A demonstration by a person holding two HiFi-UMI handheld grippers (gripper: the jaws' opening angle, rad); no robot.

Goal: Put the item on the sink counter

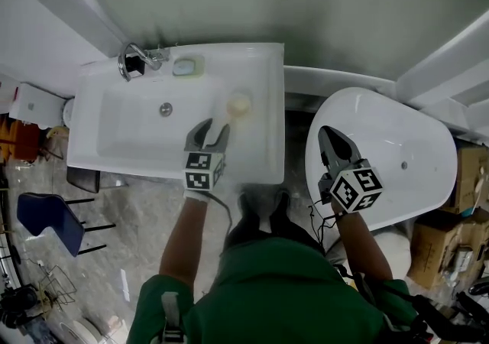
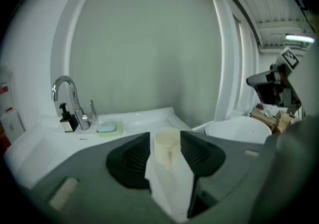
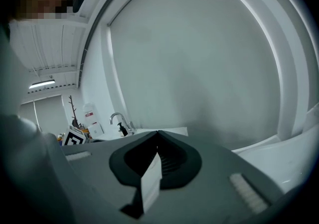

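Gaping wide, left hand-held gripper (image 1: 216, 129), cream cup (image 1: 239, 104) free just ahead

White sink counter (image 1: 269, 82) w/ cream cup (image 1: 239, 105), soap dish (image 1: 188, 67), pump bottle (image 2: 66, 120).

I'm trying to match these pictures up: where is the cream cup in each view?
Head view: cup on the sink's right rim, just beyond the left claw.
Left gripper view: cup low centre, between the open claw's tips.
Right gripper view: not in it.
Shared landmark: the tap.
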